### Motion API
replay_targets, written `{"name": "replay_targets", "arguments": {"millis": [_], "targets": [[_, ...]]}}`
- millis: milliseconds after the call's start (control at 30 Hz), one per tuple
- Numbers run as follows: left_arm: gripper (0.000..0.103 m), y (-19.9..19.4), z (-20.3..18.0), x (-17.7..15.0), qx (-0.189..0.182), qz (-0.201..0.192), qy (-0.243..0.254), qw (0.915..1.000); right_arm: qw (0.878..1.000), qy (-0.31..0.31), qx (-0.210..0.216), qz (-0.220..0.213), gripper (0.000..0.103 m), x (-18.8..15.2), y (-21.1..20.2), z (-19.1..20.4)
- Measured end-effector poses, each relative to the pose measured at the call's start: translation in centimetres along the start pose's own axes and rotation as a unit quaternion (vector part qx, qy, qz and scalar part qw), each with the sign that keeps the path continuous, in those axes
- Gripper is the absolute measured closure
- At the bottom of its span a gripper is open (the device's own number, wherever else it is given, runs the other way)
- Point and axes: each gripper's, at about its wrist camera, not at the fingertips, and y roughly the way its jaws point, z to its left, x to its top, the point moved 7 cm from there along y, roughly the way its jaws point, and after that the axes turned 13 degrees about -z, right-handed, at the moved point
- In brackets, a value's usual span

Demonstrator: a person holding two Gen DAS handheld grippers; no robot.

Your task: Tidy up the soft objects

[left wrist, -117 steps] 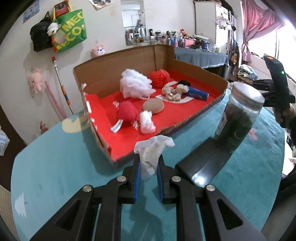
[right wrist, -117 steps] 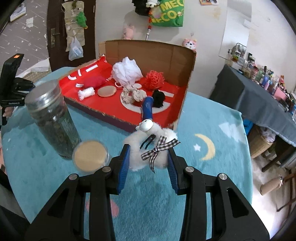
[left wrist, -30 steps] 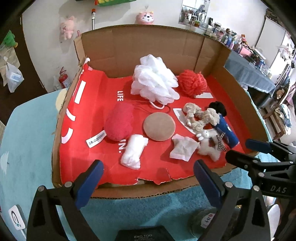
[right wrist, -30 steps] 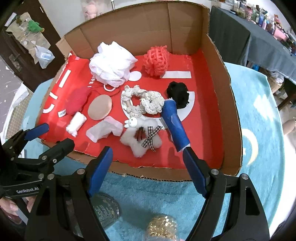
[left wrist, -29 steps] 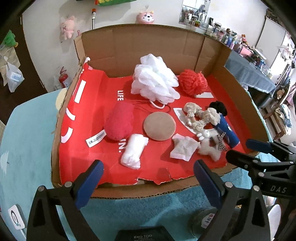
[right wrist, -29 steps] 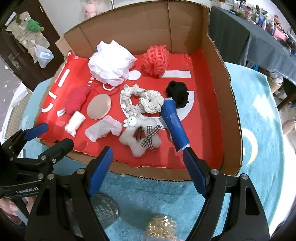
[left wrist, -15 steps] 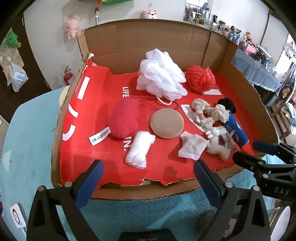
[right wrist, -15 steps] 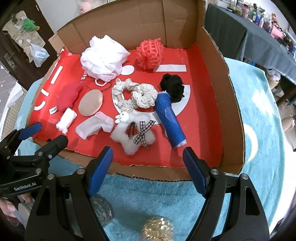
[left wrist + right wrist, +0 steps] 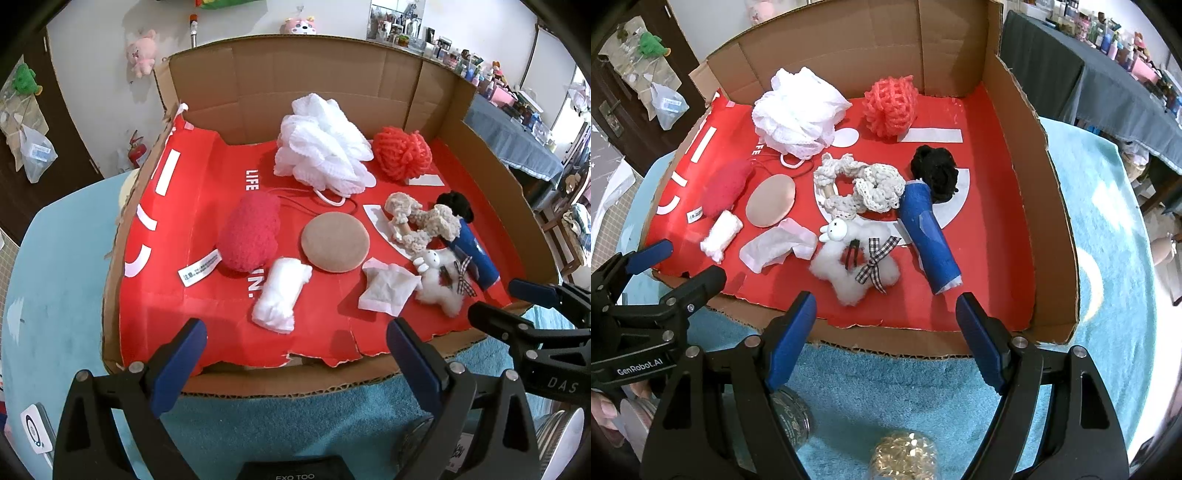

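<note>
Both hand-held grippers are hovering over the near edge of the open, red-lined cardboard box. The left gripper and the right gripper are each standing wide open, holding nothing.

Inside, the white fluffy sheep toy with a checked bow is lying at 12 o'clock from the right gripper, touching the crumpled white tissue at its 9 o'clock and lying just beside the blue paper roll at its 3 o'clock. A white mesh bath pouf and a red knitted ball are sitting at the far wall.

The frayed cardboard front lip is standing between both grippers and these things. A gold crinkly ball is resting on the teal fluffy rug at 6 o'clock, below the right gripper.
</note>
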Motion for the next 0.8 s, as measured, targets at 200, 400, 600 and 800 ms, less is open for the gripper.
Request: {"name": "replay_targets", "arguments": {"millis": [200, 400, 600, 800], "targets": [[0.003, 0.01, 0.05, -0.08, -0.001, -0.001, -0.002, 1.0, 1.0, -0.005, -0.002, -0.005, 0.025, 0.05, -0.07, 0.15], [0.003, 0.01, 0.09, -0.08, 0.0, -0.002, -0.001, 1.0, 1.0, -0.008, -0.003, -0.008, 0.025, 0.08, -0.11, 0.22], [0.003, 0.01, 0.11, -0.07, 0.0, -0.002, -0.001, 1.0, 1.0, -0.006, -0.002, -0.009, 0.025, 0.05, -0.17, 0.16], [0.003, 0.04, 0.08, -0.13, 0.0, -0.001, 0.001, 1.0, 1.0, -0.006, -0.002, -0.01, 0.025, 0.05, -0.2, 0.14]]}}
